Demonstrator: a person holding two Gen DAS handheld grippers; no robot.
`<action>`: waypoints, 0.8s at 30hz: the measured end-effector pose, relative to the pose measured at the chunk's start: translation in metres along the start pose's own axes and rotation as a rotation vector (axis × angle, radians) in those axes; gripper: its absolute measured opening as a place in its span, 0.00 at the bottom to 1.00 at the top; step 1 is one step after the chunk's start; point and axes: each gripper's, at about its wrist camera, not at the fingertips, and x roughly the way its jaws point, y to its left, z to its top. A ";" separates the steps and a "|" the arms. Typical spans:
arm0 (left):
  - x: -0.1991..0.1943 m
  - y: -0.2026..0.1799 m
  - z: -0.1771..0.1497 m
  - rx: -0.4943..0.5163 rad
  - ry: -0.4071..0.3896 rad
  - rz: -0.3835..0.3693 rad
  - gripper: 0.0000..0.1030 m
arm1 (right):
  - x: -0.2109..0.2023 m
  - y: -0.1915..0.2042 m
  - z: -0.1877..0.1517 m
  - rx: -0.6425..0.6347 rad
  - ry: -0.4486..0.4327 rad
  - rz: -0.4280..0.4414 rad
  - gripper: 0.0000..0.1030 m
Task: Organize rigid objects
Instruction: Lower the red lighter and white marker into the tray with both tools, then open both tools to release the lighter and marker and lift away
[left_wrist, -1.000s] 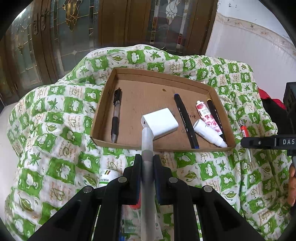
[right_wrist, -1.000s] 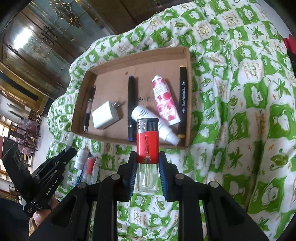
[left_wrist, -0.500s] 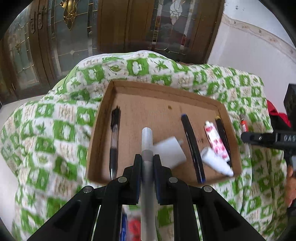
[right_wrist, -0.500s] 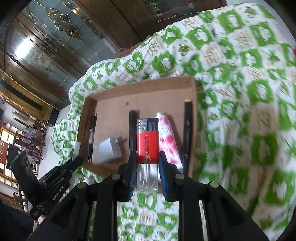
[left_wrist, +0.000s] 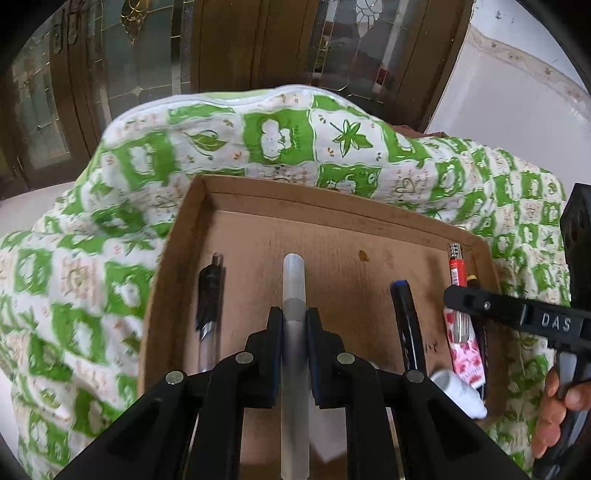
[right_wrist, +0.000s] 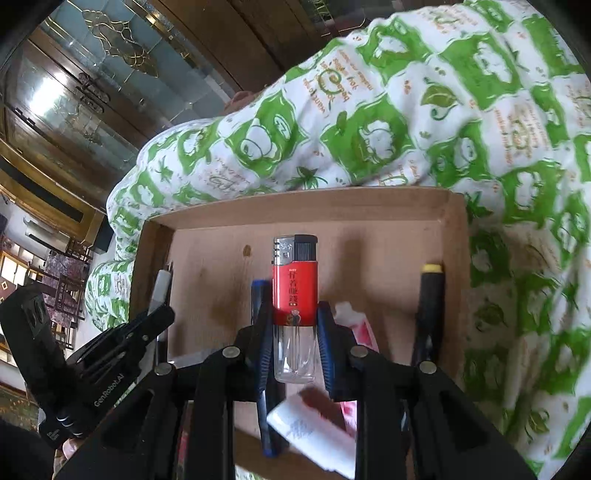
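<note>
Both of my jaws are clamped on something. My left gripper squeezes a grey marker that runs straight out between the pads, its capped end poking past them over the floor of the cardboard tray. My right gripper pinches a red lighter by its lower body, metal head pointing away from me, also over the tray. That tray sits on a green-and-white patterned cloth. Counting what lies in it from the left view: one clear pen with a black grip near the left wall, one dark blue pen right of centre, one pink floral tube and one white tube at the near right. From the right view I also see one black pen with a yellow end along the right wall.
</note>
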 end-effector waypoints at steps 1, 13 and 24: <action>0.004 -0.002 0.001 0.002 0.003 0.003 0.11 | 0.003 0.000 0.000 -0.002 0.003 -0.001 0.22; 0.024 -0.014 0.006 0.063 0.010 0.063 0.12 | 0.019 0.006 0.002 -0.048 -0.020 -0.004 0.23; -0.005 -0.011 -0.013 0.050 -0.011 0.093 0.50 | -0.006 0.013 0.001 -0.044 -0.083 -0.019 0.47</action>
